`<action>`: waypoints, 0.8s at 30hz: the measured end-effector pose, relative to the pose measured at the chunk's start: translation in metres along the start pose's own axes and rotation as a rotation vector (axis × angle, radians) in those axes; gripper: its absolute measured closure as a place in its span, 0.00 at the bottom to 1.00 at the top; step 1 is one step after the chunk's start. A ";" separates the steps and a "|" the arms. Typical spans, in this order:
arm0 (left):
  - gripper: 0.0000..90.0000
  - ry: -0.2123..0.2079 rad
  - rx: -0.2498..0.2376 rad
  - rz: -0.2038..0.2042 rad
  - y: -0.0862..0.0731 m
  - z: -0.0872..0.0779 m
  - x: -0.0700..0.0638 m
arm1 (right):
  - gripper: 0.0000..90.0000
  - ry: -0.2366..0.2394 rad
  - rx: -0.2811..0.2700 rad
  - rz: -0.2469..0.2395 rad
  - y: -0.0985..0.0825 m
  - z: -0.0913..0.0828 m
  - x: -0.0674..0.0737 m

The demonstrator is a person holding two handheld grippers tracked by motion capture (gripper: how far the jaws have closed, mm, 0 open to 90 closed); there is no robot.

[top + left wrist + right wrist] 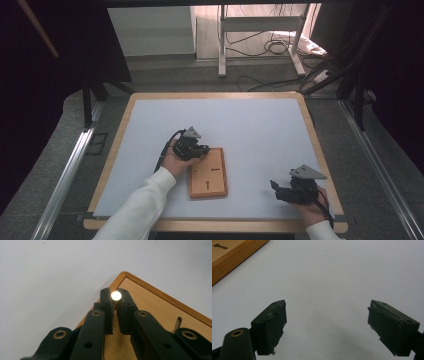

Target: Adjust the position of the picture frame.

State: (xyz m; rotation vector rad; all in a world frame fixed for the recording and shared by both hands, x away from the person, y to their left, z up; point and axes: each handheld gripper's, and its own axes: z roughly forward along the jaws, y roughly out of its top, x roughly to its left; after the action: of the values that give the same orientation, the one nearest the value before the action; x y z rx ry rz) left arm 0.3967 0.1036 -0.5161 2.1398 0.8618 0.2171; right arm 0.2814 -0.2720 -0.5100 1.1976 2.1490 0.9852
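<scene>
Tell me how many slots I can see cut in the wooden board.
2: one slot near the wooden board's far right edge, another slot nearer the person. More may hide under the left gripper.

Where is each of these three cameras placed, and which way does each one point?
High view: above the person's side, looking forward and down on the table; both forearms, left gripper, right gripper.
Left gripper view: rides that gripper, looking along its jaws, closed on a shiny metal pin over the wooden board.
Right gripper view: rides that gripper, jaws wide apart over the table.
Shared: all three show the wooden board.
</scene>
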 end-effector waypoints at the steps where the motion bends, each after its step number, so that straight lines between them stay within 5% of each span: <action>1: 0.94 -0.001 -0.002 0.002 0.000 0.001 0.000 | 0.17 0.000 0.000 0.000 0.000 0.000 0.000; 16: 0.92 -0.016 -0.005 0.014 0.004 0.004 -0.006 | 0.17 0.003 0.004 -0.003 0.000 0.000 0.000; 24: 0.54 0.003 -0.063 0.039 0.002 -0.019 -0.010 | 0.17 0.004 0.001 -0.004 -0.001 0.000 0.000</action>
State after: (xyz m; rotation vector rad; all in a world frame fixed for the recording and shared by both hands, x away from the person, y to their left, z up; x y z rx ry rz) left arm 0.3825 0.1079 -0.5009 2.0994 0.8046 0.2641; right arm 0.2812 -0.2721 -0.5108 1.1921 2.1550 0.9853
